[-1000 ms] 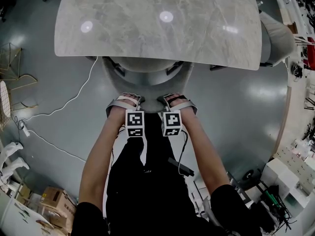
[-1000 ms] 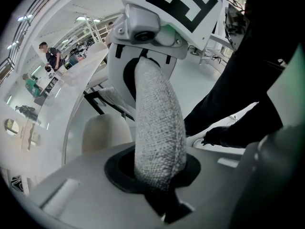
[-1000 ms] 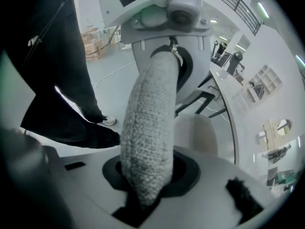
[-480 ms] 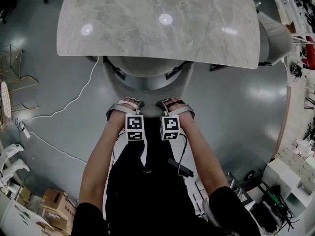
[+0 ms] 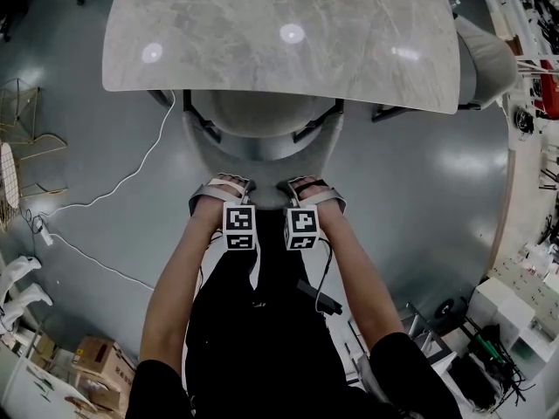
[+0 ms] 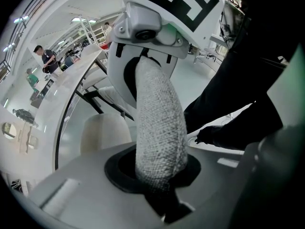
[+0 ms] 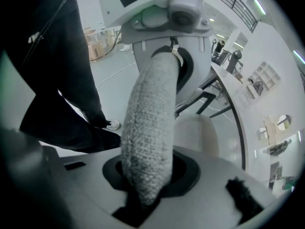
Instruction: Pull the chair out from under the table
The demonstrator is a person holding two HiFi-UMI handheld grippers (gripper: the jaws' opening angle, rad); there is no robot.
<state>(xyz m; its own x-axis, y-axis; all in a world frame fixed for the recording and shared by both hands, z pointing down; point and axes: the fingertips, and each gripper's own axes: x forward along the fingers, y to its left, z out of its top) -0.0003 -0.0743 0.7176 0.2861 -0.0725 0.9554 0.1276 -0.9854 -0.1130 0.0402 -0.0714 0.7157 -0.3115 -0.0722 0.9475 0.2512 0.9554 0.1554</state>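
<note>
My left gripper [image 5: 224,185] and right gripper [image 5: 307,184] both clamp the grey chair [image 5: 260,142] by its backrest rim; its seat sits half out past the near edge of the marble table [image 5: 279,33], more pulling left

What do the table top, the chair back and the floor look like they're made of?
Table top: likely marble or a marble-look slab, polished, going by the grey veining and sharp lamp reflections.
Chair back: light grey upholstery in a coarse woven fabric. The knobbly weave shows up close.
Floor: smooth, glossy grey, perhaps sealed concrete or epoxy, with soft patches of glare.
</note>
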